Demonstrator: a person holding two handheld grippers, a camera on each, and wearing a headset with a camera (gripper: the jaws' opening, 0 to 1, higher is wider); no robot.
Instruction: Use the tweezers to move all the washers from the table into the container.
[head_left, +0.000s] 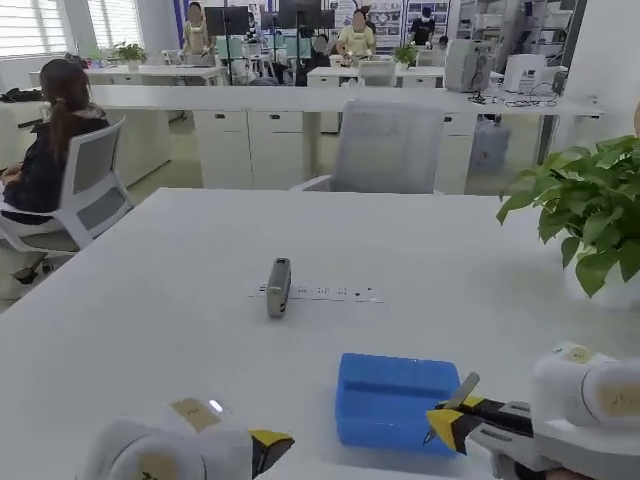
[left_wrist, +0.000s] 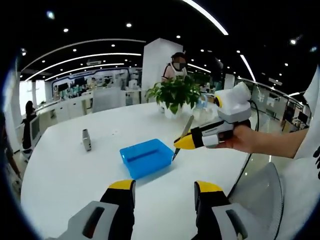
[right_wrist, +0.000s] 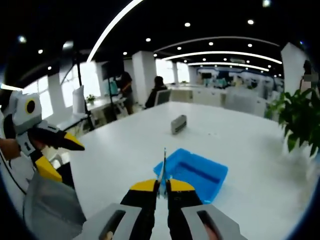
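Right tool (right_wrist: 162, 186) is clamping thin, stiff tweezers (right_wrist: 163, 165) around their middle; left tool (left_wrist: 164, 188) is gaping empty. Centre-frame specks, seemingly washers (head_left: 338, 293), are looking light, flat, slippery.

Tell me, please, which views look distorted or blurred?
Head view: little distortion, even light on the white table. Left gripper view: strong fisheye bending, the ceiling lights curve into arcs. Right gripper view: the same bending and softer focus; the tweezers look slightly blurred.
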